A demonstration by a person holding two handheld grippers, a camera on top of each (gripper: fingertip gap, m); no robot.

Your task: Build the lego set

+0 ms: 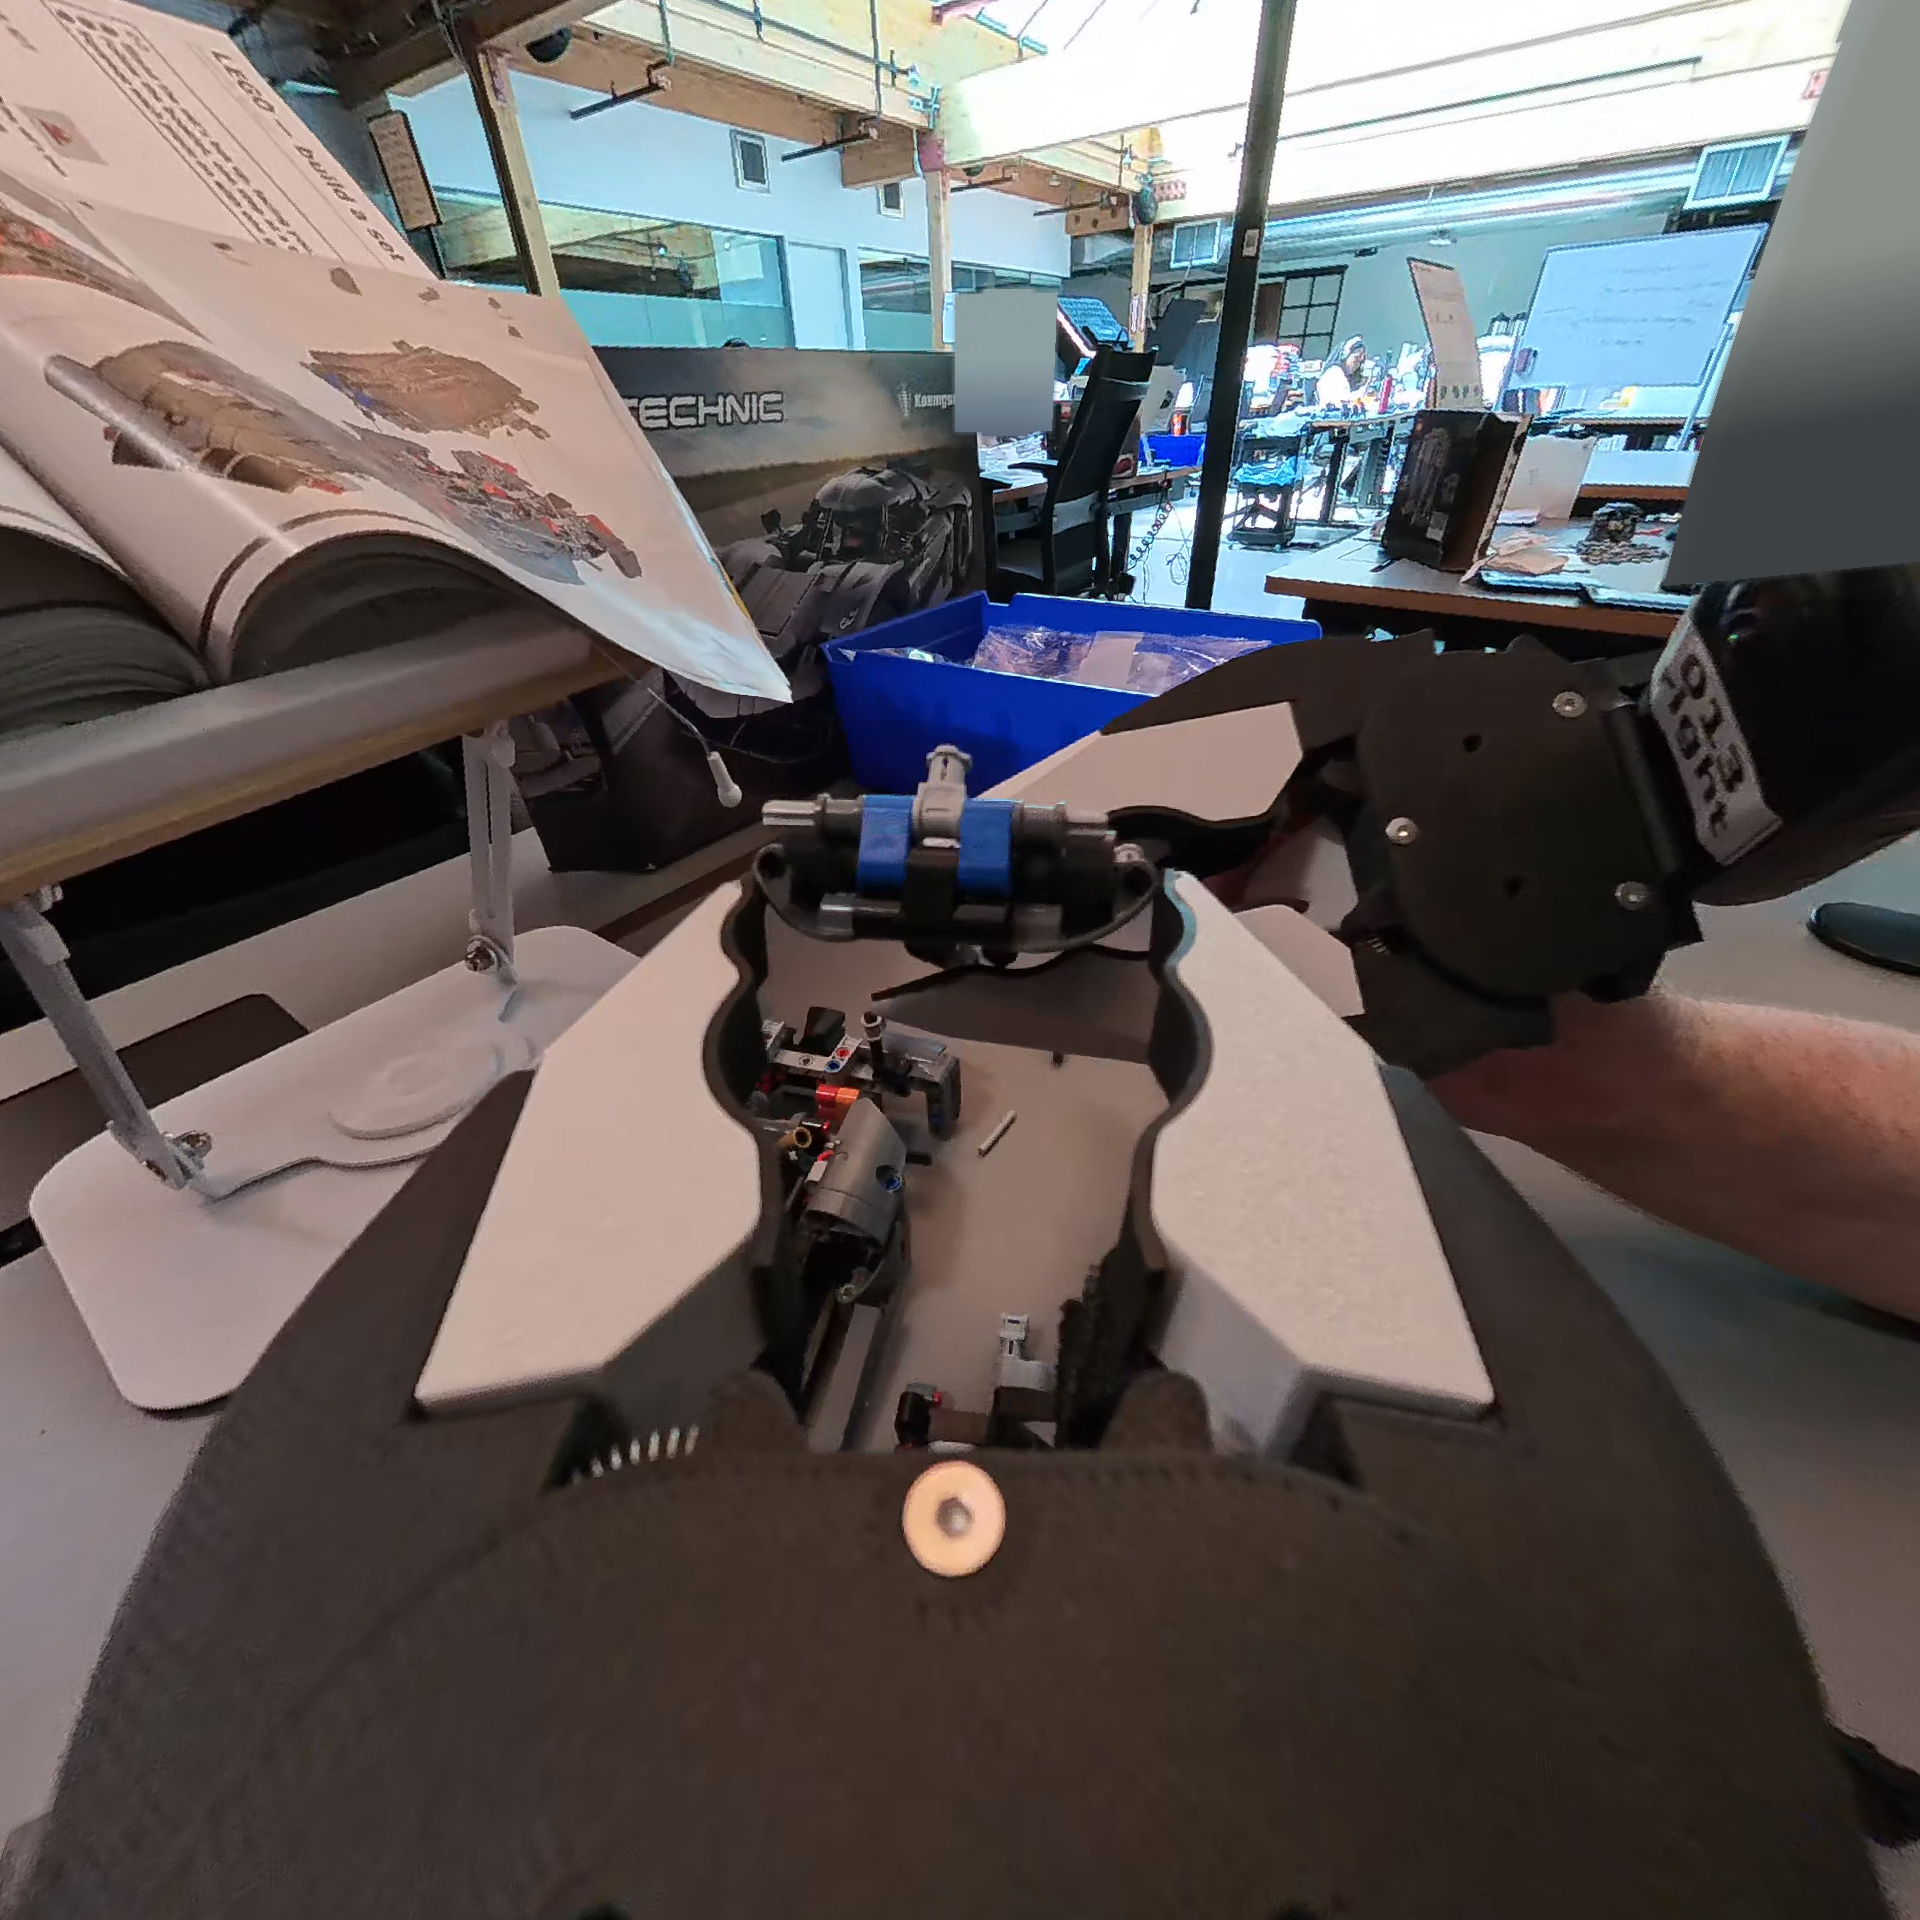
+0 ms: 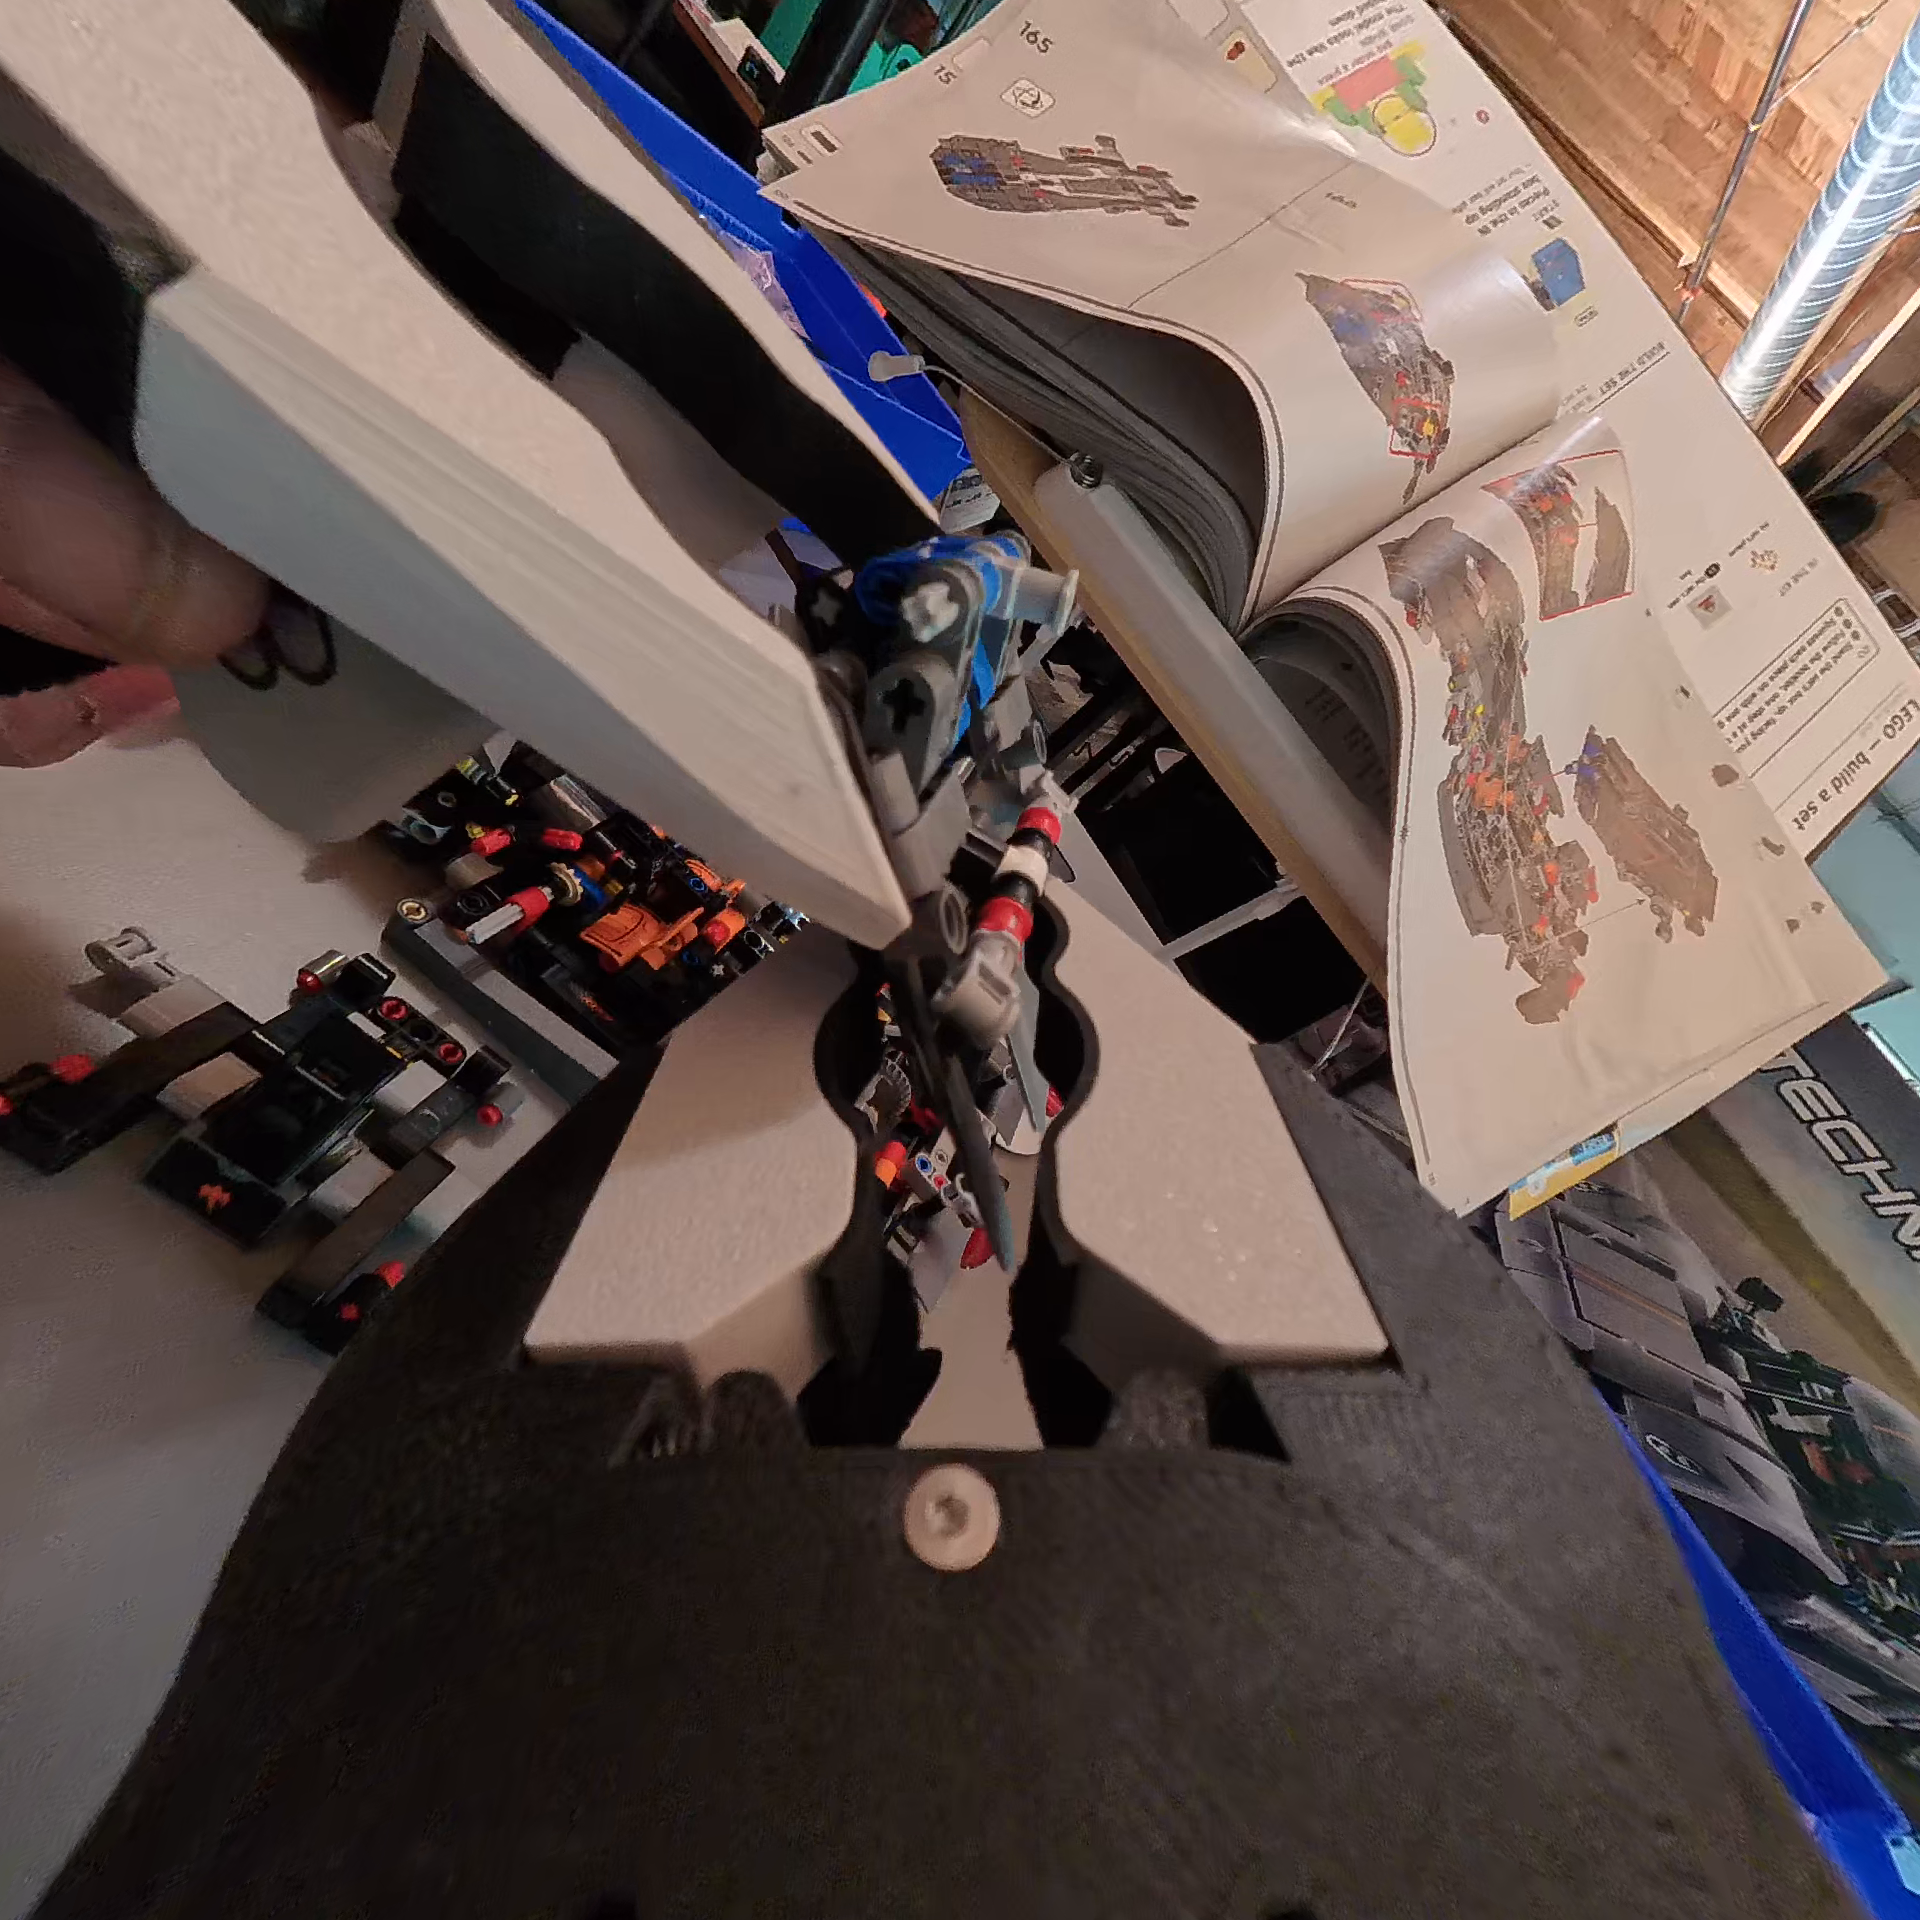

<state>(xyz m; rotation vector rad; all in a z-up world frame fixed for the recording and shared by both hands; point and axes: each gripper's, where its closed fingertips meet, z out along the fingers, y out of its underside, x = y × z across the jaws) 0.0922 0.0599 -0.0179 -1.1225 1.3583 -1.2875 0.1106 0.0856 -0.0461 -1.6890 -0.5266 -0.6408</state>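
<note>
Left tongs [image 1: 956,894] closed on small lego part [image 1: 940,862], blue, grey and black, held above the table. Right tongs [image 2: 961,997] narrow, gripping the same part at its 3 o'clock end in the left view. Below, at 6 o'clock, bigger lego build [image 1: 847,1122] on table [image 1: 1039,1174]. At 10 o'clock, open instruction book [image 1: 343,468] on stand [image 1: 260,1164]. At 12 o'clock, blue bin [image 1: 966,707].
</note>
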